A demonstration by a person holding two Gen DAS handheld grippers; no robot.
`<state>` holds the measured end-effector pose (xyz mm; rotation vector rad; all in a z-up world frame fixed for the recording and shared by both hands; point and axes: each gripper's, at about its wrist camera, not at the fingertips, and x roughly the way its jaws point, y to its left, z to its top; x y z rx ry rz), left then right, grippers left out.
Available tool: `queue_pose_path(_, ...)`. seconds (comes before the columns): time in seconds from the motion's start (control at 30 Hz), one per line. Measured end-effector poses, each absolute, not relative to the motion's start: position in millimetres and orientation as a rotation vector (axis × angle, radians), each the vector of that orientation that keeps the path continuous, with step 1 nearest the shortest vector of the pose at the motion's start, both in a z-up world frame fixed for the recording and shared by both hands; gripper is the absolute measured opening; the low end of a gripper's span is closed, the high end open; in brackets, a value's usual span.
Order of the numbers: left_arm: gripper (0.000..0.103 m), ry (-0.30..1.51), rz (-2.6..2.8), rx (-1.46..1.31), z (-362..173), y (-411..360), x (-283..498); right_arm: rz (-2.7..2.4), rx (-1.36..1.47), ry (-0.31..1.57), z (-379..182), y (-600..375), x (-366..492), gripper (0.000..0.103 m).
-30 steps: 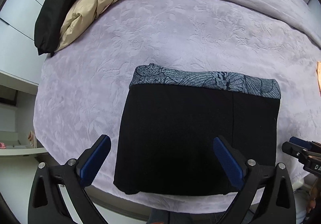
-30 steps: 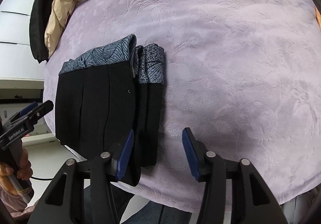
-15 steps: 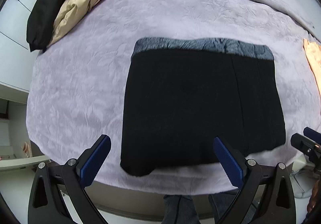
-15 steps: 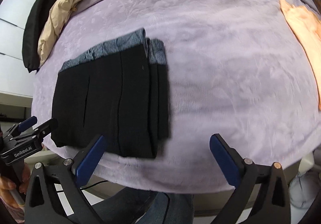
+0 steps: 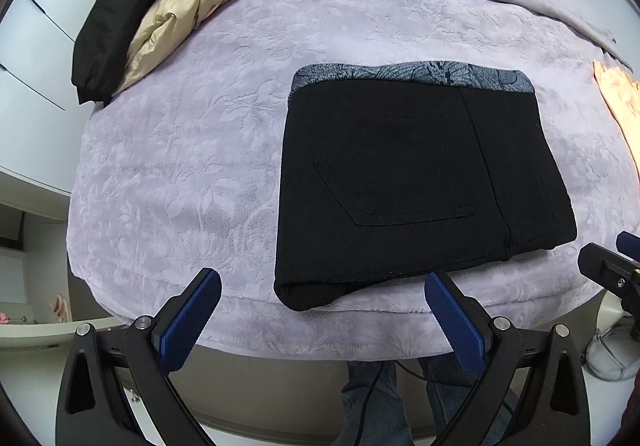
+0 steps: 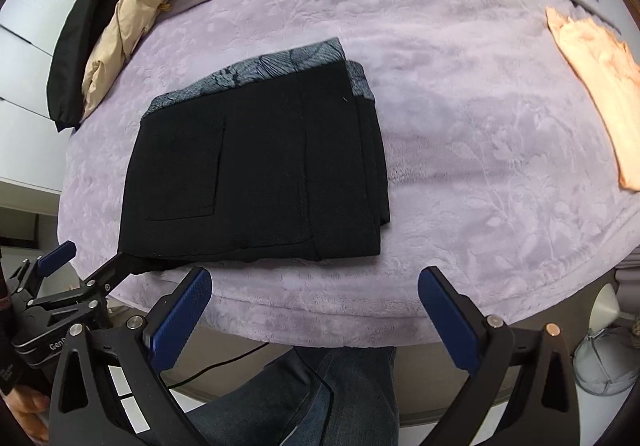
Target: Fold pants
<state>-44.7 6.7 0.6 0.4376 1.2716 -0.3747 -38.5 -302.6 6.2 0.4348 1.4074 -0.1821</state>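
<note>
We are holding the right tool (image 6: 314, 320) wide with nothing between its blue pads; its jaws have just been opening. The left tool (image 5: 322, 320) is also gaping empty. Both are hanging off the bed's near edge. The pants (image 5: 416, 182) are lying folded in a compact stack on the bed (image 5: 192, 174), close to that edge, patterned waistband facing away. We are judging them soft, limp and light, best pinched at the thick folded edge through every layer.
</note>
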Motion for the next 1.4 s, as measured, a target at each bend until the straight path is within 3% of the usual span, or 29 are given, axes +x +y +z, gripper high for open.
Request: queue_pose_path(1.4, 0.102, 1.253, -0.383, 0.418, 9.0, 5.9, -50.0, -0.221, 0.319, 1.394, 29.5, -284.9, -32.2, 0.103)
